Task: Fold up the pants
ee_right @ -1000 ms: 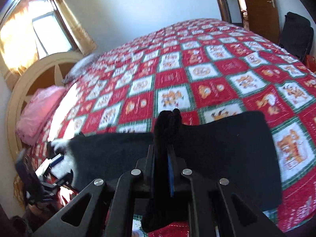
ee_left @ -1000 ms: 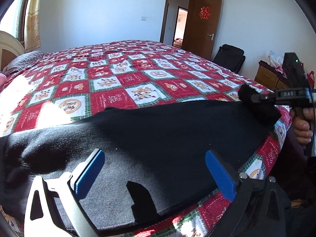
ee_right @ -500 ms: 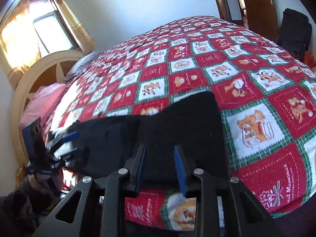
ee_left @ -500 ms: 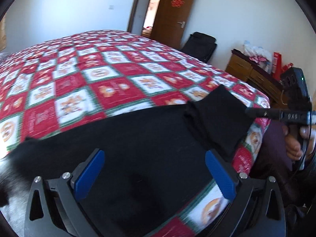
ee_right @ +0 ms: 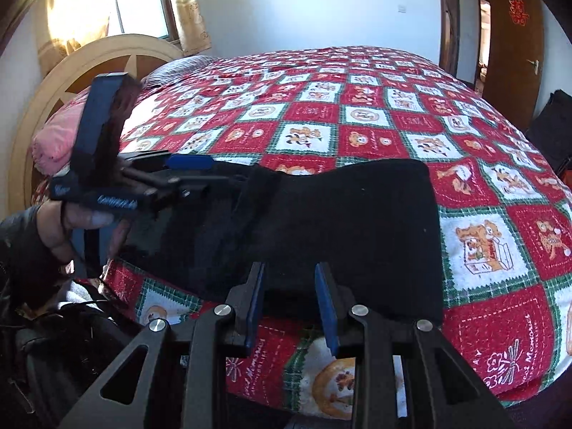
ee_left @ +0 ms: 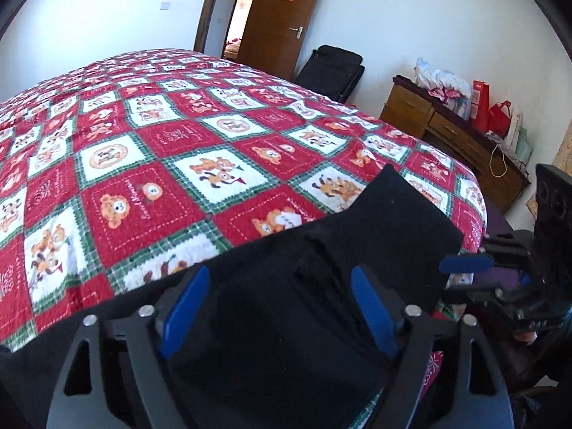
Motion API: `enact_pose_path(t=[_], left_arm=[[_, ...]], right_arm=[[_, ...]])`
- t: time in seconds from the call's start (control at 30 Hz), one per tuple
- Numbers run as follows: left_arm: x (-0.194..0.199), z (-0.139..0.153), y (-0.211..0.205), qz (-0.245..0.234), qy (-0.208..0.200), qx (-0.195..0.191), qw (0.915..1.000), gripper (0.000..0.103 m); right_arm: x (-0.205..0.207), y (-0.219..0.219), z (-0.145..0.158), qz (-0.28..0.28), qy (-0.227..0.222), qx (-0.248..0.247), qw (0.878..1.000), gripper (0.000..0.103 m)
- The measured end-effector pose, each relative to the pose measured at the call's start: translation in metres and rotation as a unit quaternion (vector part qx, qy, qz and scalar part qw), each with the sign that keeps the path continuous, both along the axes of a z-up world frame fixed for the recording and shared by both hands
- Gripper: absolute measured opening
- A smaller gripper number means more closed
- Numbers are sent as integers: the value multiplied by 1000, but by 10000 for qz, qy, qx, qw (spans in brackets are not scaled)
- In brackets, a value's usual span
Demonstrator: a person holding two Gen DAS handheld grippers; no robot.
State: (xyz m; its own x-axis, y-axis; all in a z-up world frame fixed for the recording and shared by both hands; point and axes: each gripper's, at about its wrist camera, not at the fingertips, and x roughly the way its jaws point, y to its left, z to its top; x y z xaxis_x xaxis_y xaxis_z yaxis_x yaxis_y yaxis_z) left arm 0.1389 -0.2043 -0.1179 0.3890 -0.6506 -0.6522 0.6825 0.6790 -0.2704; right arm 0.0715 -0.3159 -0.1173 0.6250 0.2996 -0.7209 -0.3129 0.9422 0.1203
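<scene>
Black pants (ee_left: 393, 221) (ee_right: 357, 221) lie folded along the near edge of the bed, with a raised fold ridge (ee_left: 321, 271) across them. My left gripper (ee_left: 279, 296) hovers over that ridge. Its blue pads (ee_left: 186, 307) stand wide on either side of the cloth and are closing, not pressing on it. From the right wrist view the left gripper (ee_right: 200, 175) sits at the pants' left end, held by a hand (ee_right: 71, 221). My right gripper (ee_right: 291, 271) is open at the pants' near edge, with nothing pinched. It shows again at the right as the right gripper (ee_left: 464, 275).
The bed carries a red, white and green checked quilt (ee_left: 178, 164) (ee_right: 357, 114). A wooden headboard (ee_right: 89, 57) and a pink pillow (ee_right: 53, 136) are at the left. A wooden dresser (ee_left: 447, 132) with bags, a black chair (ee_left: 332, 71) and a brown door (ee_left: 282, 18) stand beyond the bed.
My right gripper let go of the bunched pant end, which now lies flat. The left gripper slid right along the pants to the fold, and its jaws narrowed.
</scene>
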Motion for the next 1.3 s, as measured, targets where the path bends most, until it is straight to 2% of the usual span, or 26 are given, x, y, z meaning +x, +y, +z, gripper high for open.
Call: enact_pose_path(t=[0.07, 0.17, 0.27, 0.4, 0.43, 0.47, 0.5, 0.53, 0.63, 0.73, 0.87, 0.93, 1.0, 1.03, 1.1, 1.17, 1.23, 1.3], left_arm=[[0, 0, -6, -176, -36, 58, 9998, 68], [2, -4, -16, -433, 74, 196, 9988, 53], [4, -8, -16, -357, 120, 254, 9990, 53], [8, -13, -12, -182, 196, 216, 9994, 59], [8, -13, -11, -179, 200, 204, 9994, 59], [8, -14, -11, -179, 191, 195, 9995, 59], [8, -14, -11, -172, 184, 199, 9995, 60], [8, -14, -12, -176, 176, 209, 9995, 62], [9, -16, -14, -205, 147, 224, 9994, 69], [8, -16, -15, -205, 118, 222, 9995, 72], [2, -10, -8, -13, 235, 28, 9997, 75], [-8, -8, -4, -162, 395, -225, 9988, 75], [-12, -11, -5, -278, 617, -303, 9972, 75], [-13, -14, -7, -302, 702, -320, 9966, 75], [-11, -16, -13, -277, 718, -303, 9966, 75], [-9, -14, -19, -240, 736, -384, 9963, 75], [-5, -13, -25, -170, 836, -490, 9951, 74], [-4, -13, -34, -168, 933, -554, 9940, 65]], right_arm=[[-7, 14, 2, 291, -162, -129, 9994, 31], [-17, 44, -6, 643, -375, -851, 9936, 31], [-22, 66, -15, 865, -559, -1385, 9850, 30], [-14, 83, -25, 968, -555, -1666, 9797, 30], [-8, 84, -30, 825, -516, -1780, 9792, 30], [-3, 81, -31, 744, -453, -1684, 9819, 26], [1, 77, -31, 733, -344, -1491, 9855, 12], [3, 72, -31, 678, -275, -1348, 9882, 10], [-3, 62, -22, 581, -233, -1163, 9912, 8], [-16, 55, -13, 600, -249, -983, 9930, 8], [-14, 55, -25, 551, -162, -1015, 9932, 8], [-8, 50, -29, 506, -70, -722, 9961, 12], [-8, 43, -24, 657, 15, -463, 9968, 29], [-12, 39, -16, 746, -113, -359, 9965, 33], [-19, 27, 0, 673, -449, -272, 9963, 34], [-20, 6, 11, 309, -675, -113, 9972, 35], [-16, -19, 18, -131, -777, 312, 9964, 41], [-10, -43, 17, -635, -804, 790, 9916, 45]])
